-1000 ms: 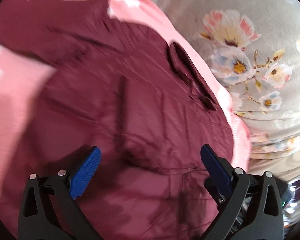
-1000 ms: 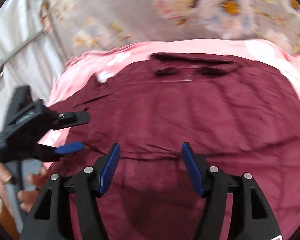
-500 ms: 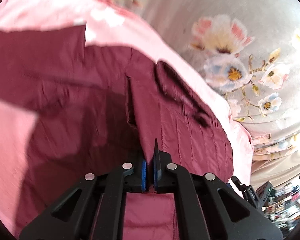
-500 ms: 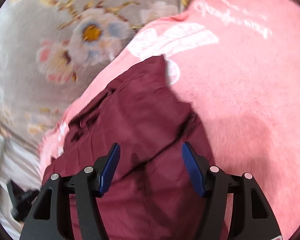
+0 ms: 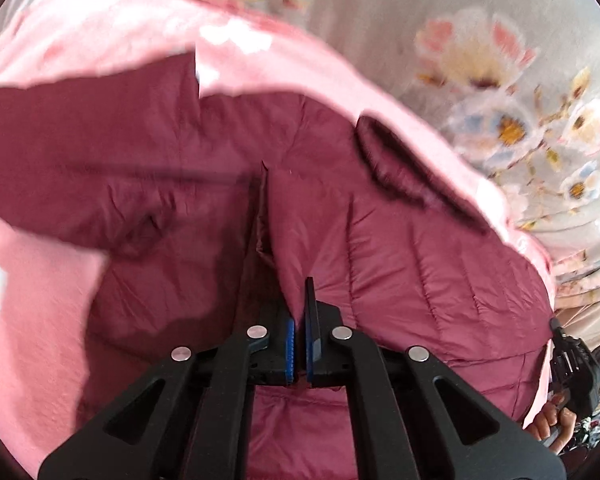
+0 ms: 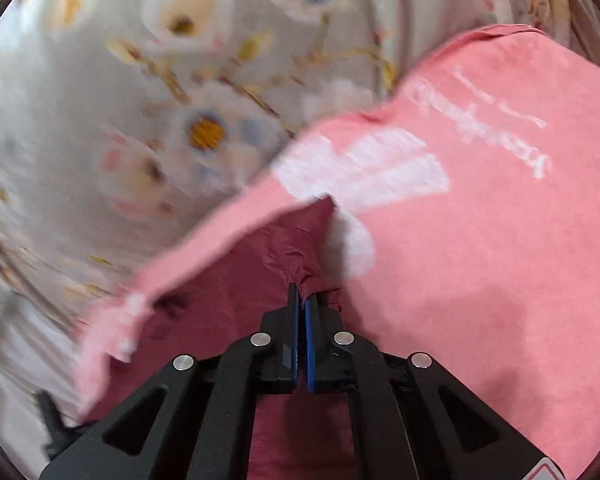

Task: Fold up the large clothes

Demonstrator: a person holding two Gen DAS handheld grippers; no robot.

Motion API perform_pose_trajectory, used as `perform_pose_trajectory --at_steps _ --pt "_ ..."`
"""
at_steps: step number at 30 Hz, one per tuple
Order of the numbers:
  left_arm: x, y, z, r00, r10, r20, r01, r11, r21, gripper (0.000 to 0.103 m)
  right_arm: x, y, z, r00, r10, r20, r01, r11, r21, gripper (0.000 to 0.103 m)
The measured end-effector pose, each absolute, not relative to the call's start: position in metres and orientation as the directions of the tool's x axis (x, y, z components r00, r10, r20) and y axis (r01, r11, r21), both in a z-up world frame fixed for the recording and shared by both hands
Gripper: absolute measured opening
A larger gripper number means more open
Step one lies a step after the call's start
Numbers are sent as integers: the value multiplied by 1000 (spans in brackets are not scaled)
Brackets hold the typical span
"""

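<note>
Maroon jacket (image 5: 400,248) stretches ahead of both grippers over the pink blanket (image 6: 480,240). Left gripper (image 5: 299,312) is pinched on its near hem; right gripper (image 6: 300,300) is clamped on a bunched corner.

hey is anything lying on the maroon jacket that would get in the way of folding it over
Nothing visible lies on the maroon jacket. It is spread on the pink blanket, and both the left gripper and right gripper are already shut on its fabric.

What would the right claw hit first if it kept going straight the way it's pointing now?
The maroon jacket it is already shut on; the bunched fabric sits right ahead of the right claw. Beyond that, probably the pink blanket, though depth is unclear.
</note>
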State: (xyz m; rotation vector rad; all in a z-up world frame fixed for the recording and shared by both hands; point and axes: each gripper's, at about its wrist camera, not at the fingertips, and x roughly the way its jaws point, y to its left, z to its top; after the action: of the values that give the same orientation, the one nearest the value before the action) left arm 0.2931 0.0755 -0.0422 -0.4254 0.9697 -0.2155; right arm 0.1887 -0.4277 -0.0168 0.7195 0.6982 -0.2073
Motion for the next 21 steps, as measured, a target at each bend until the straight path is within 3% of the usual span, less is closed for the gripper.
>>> perform_pose_trajectory --at_steps 5,15,17,21 --pt "287 60 -61 561 -305 -770 3 930 -367 2 193 -430 -54 676 34 -736 465 755 462 1" --pt "276 52 -66 623 -267 -735 40 950 -311 4 198 -415 -48 631 -77 -772 482 819 312 0" --pt "276 56 -65 622 -281 -731 40 943 -329 5 187 -410 -35 621 -117 -775 507 814 282 9" --pt "265 64 -49 629 -244 -738 25 956 -294 11 164 -388 2 678 -146 -721 471 839 273 13"
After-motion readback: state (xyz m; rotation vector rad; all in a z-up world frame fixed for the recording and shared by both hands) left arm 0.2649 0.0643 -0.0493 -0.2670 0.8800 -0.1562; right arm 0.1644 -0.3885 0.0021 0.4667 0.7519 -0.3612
